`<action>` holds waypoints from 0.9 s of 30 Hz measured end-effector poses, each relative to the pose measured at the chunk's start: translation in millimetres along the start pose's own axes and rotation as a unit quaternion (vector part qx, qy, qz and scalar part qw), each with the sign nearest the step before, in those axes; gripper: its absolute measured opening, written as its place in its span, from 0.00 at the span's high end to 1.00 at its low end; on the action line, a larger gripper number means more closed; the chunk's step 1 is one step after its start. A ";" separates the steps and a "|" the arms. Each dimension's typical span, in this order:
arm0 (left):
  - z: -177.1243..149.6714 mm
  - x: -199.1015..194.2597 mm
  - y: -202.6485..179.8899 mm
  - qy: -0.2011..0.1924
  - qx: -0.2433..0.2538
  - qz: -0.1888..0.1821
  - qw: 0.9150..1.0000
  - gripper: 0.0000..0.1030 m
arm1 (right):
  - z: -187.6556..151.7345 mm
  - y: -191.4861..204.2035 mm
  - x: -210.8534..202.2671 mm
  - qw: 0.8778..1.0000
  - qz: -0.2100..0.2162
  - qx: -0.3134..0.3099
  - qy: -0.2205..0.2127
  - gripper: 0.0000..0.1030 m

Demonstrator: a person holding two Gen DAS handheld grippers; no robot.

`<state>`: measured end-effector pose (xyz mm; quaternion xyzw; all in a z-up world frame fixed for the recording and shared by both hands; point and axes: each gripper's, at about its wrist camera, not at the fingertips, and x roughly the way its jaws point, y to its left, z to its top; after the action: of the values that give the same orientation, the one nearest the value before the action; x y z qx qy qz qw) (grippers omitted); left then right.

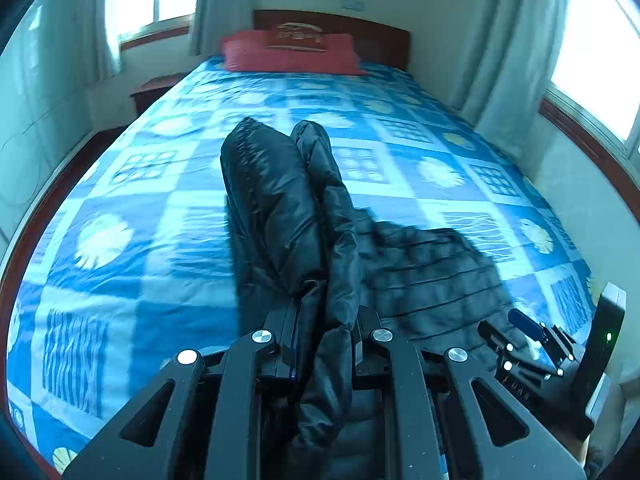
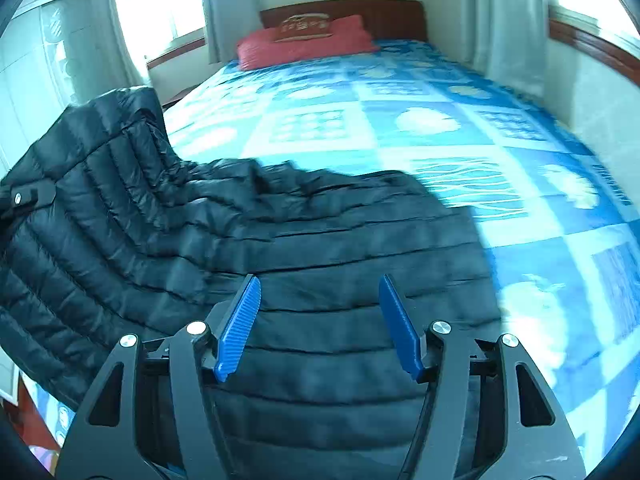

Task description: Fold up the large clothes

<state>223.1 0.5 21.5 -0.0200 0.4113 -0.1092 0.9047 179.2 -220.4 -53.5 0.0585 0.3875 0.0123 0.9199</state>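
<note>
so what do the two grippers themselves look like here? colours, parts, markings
Both are matte black linkage frames with triangular cutouts and round silver pivot bolts. The right gripper carries ribbed bright-blue fingers. On the left gripper the finger surfaces are hidden by fabric. In the left wrist view, the right unit has a black box with a green LED. No cables, sleeves or printed markings visible.

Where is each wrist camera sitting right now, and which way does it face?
Left wrist: low over the bed's foot, facing the headboard; left tongs shut on the black jacket, right tongs at right.
Right wrist: above the jacket, same heading; right tongs open.
Shared: jacket, blue quilt, red pillow.
</note>
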 end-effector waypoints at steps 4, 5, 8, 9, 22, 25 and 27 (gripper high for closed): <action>3.5 11.7 -60.0 -0.002 0.040 -0.009 0.999 0.85 | -4.5 -37.3 -10.2 1.000 -0.015 0.014 -0.001 0.37; 2.8 16.4 -76.1 -0.001 0.050 -0.013 0.999 0.85 | -6.2 -49.5 -11.3 1.000 -0.022 0.017 0.002 0.37; -2.0 34.5 -113.1 0.009 0.072 -0.026 0.997 0.85 | -11.5 -77.5 -12.0 0.999 -0.034 0.030 0.008 0.37; -4.3 44.3 -126.1 0.016 0.077 -0.032 0.996 0.85 | -15.7 -84.0 -14.8 0.999 -0.037 0.034 0.009 0.37; -55.1 130.4 -204.3 0.073 0.102 -0.032 0.992 0.85 | -37.3 -144.0 -23.6 0.995 -0.069 0.073 0.023 0.37; -59.5 131.7 -208.3 0.073 0.105 -0.028 0.991 0.85 | -38.9 -145.2 -22.1 0.995 -0.069 0.073 0.025 0.37; -58.6 131.1 -207.9 0.074 0.103 -0.027 0.992 0.84 | -38.9 -144.6 -21.8 0.995 -0.070 0.072 0.025 0.37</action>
<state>225.2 -227.3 -88.0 0.0703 0.4628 -0.1771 0.8657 132.9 -361.6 -81.9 0.0967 0.4138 -0.0786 0.9018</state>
